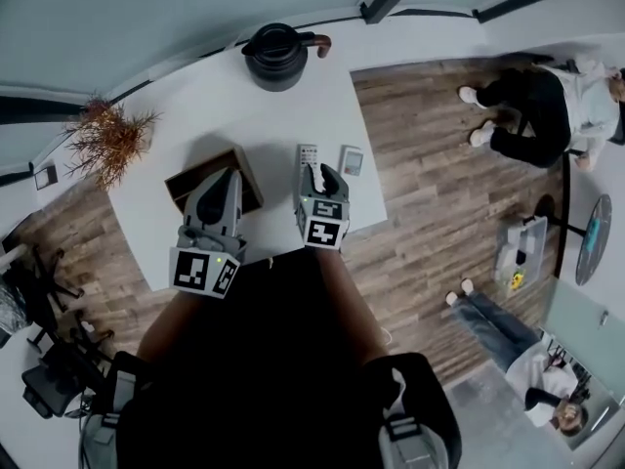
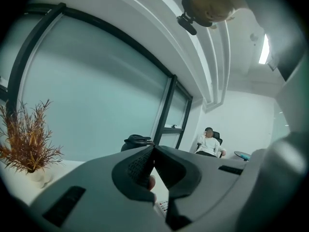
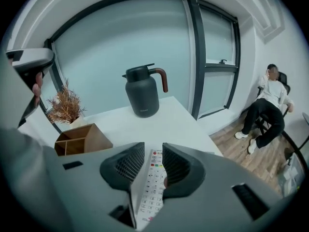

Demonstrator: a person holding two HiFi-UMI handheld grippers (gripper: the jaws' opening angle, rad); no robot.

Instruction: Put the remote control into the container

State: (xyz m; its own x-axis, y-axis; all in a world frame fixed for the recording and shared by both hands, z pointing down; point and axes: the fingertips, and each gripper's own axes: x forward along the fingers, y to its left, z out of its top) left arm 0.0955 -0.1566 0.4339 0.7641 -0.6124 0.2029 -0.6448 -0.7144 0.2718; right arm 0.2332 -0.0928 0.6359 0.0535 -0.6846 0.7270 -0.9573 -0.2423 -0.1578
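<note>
The remote lies flat on the white table, buttons up, in the right half and nearer the near edge than the far one. Its long side runs towards the far edge. The right gripper is tilted down over the remote's near end. Its jaws are spread, with the remote showing in the gap between them, and the pads are not pressing on it. A smaller grey device lies just beside the remote, between it and the table's right edge.

The wooden container, with open compartments, stands left of the remote, towards the near edge and apart from it. The left gripper is above the container's near side. Its jaws are pressed together at the tips with nothing between them.

A dark jug with a brown handle stands by the far right corner. A dried plant in a pale pot stands at the left edge.

On the wood floor beyond the right edge, a person sits in a chair well away from the table.
</note>
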